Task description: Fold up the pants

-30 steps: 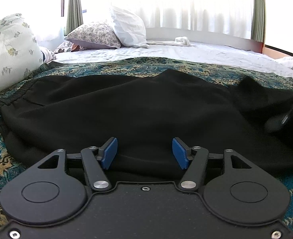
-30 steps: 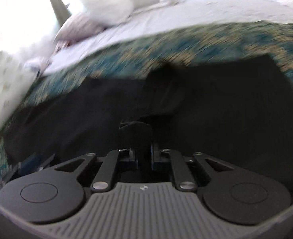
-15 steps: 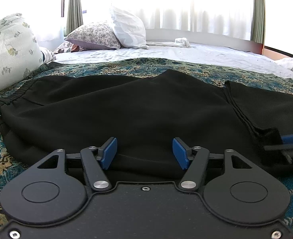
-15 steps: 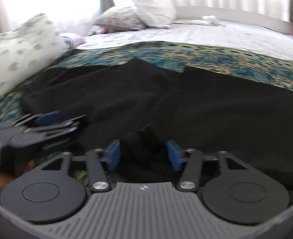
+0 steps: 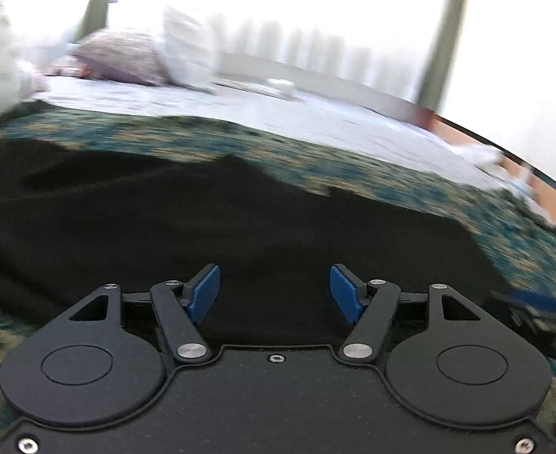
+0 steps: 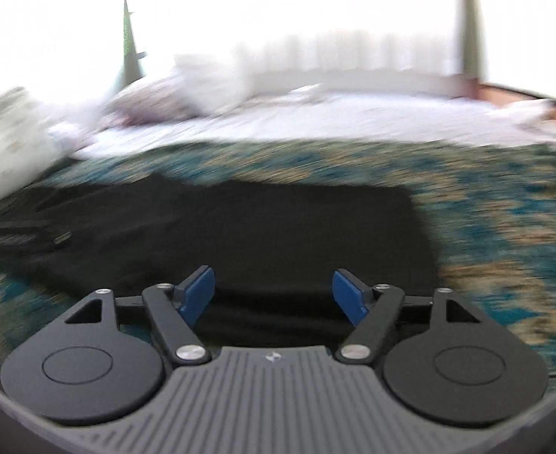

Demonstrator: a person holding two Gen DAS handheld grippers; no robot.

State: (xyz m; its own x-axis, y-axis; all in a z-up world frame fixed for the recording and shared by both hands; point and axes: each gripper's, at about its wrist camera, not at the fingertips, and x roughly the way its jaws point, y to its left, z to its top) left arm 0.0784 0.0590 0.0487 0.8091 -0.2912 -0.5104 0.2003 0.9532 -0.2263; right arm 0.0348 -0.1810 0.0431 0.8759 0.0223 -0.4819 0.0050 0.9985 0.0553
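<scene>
Left tongs (image 5: 274, 289) agape, right tongs (image 6: 274, 291) agape, empty

We see strong daylight pouring through the sheer curtains (image 5: 315, 38) behind the bed (image 5: 315, 121), blowing the windows out to plain white in both views. Motion blur smears nearly everything beyond the sharp gripper bodies: the pillows (image 6: 202, 79), the patterned bedspread (image 6: 505, 227) and the black pants (image 5: 240, 227), whose folds we can barely read. Fisheye bending curves the bed's far edge, and dark vignette cuts the frame corners.
</scene>
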